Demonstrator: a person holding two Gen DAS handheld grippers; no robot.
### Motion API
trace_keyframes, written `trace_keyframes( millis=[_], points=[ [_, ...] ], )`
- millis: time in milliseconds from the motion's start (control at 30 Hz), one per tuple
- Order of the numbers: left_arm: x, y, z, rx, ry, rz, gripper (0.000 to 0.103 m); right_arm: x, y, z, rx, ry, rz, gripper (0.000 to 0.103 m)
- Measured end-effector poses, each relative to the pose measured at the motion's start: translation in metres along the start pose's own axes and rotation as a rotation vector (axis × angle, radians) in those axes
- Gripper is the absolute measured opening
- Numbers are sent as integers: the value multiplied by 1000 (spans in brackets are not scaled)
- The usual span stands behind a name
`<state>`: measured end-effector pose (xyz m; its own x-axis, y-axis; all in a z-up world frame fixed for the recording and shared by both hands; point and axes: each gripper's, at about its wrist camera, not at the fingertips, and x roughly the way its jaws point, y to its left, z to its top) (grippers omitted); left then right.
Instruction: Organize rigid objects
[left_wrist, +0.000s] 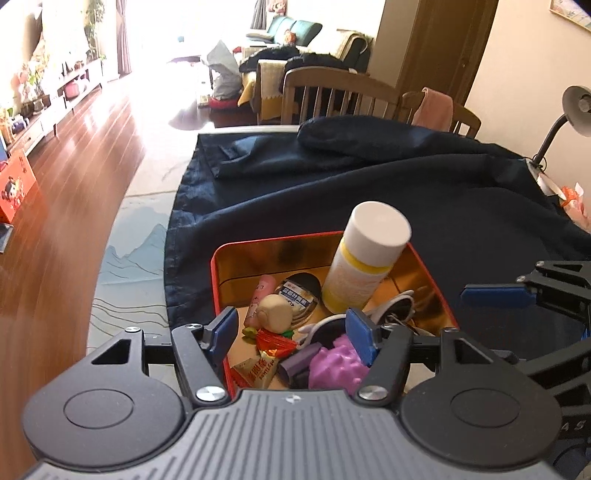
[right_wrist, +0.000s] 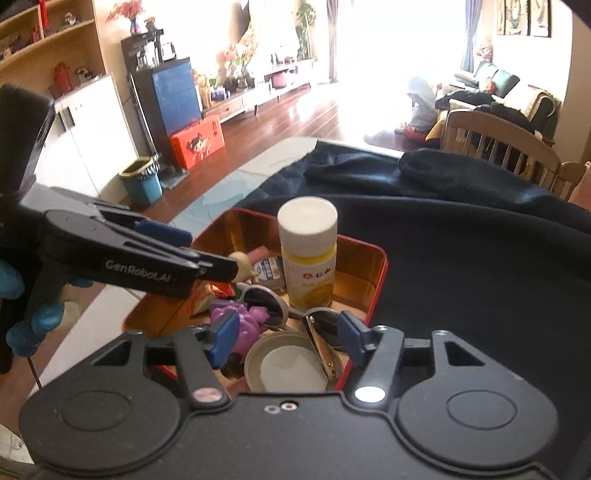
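A red tin with a gold inside (left_wrist: 236, 251) (right_wrist: 376, 273) sits on a dark cloth and holds several small things: a white-capped yellow bottle (left_wrist: 365, 258) (right_wrist: 308, 254) standing upright, a purple spiky toy (left_wrist: 338, 363) (right_wrist: 245, 325), sunglasses (right_wrist: 264, 299), snack packets (left_wrist: 258, 365), a round lid (right_wrist: 288, 363) and a metal clip (right_wrist: 321, 347). My left gripper (left_wrist: 291, 334) is open just above the tin's near end, empty. My right gripper (right_wrist: 288, 338) is open above the tin's other near corner, empty. Each gripper shows in the other's view.
The dark blue cloth (left_wrist: 369, 184) covers the table (left_wrist: 129, 236). Wooden chairs (left_wrist: 332, 96) stand at the far side. A desk lamp (left_wrist: 572, 114) stands at the far right. An orange box (right_wrist: 197, 144) and a bin (right_wrist: 142, 181) are on the wood floor to the left.
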<state>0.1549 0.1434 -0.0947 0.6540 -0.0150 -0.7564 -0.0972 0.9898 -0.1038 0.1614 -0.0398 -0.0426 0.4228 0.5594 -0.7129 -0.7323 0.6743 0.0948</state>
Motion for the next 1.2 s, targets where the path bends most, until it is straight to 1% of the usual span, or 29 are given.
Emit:
trace_keyframes(
  millis=[133, 167, 233, 300, 367, 400, 433, 500, 567, 633, 700, 767, 867, 1033, 1200],
  points=[
    [-22, -4, -4, -8, -45, 15, 68, -18, 1, -1, 9, -37, 6, 68],
    [-27, -5, -5, -13, -55, 21, 71, -22, 1, -2, 11, -46, 7, 70],
    [-37, -9, -7, -19, -76, 35, 75, -31, -1, -2, 15, -66, 12, 73],
    [-45, -13, -10, -25, -94, 49, 75, -38, -4, -3, 26, -84, 17, 80],
    [-52, -17, -13, -42, -102, 69, 75, -46, -7, -6, 42, -102, 14, 83],
    [-56, -20, -15, -49, -109, 70, 75, -49, -8, -7, 51, -109, 17, 86],
    [-60, -23, -17, -53, -114, 71, 77, -53, -10, -9, 58, -118, 21, 88],
    [-68, -29, -19, -57, -127, 79, 81, -62, -13, -12, 69, -141, 21, 96],
    [-77, -35, -22, -65, -144, 79, 83, -69, -14, -16, 70, -159, 21, 100],
    [-85, -43, -25, -67, -156, 85, 88, -76, -16, -18, 77, -178, 27, 103],
    [-93, -52, -29, -62, -171, 98, 91, -83, -19, -21, 79, -190, 37, 103],
    [-99, -59, -33, -69, -181, 105, 103, -87, -20, -23, 75, -193, 33, 103],
    [-107, -68, -40, -84, -190, 100, 103, -94, -23, -29, 77, -199, 41, 103],
    [-120, -83, -51, -105, -194, 102, 103, -105, -27, -38, 82, -218, 8, 103],
    [-133, -97, -62, -119, -198, 105, 103, -116, -24, -46, 59, -236, 23, 103]
  ],
)
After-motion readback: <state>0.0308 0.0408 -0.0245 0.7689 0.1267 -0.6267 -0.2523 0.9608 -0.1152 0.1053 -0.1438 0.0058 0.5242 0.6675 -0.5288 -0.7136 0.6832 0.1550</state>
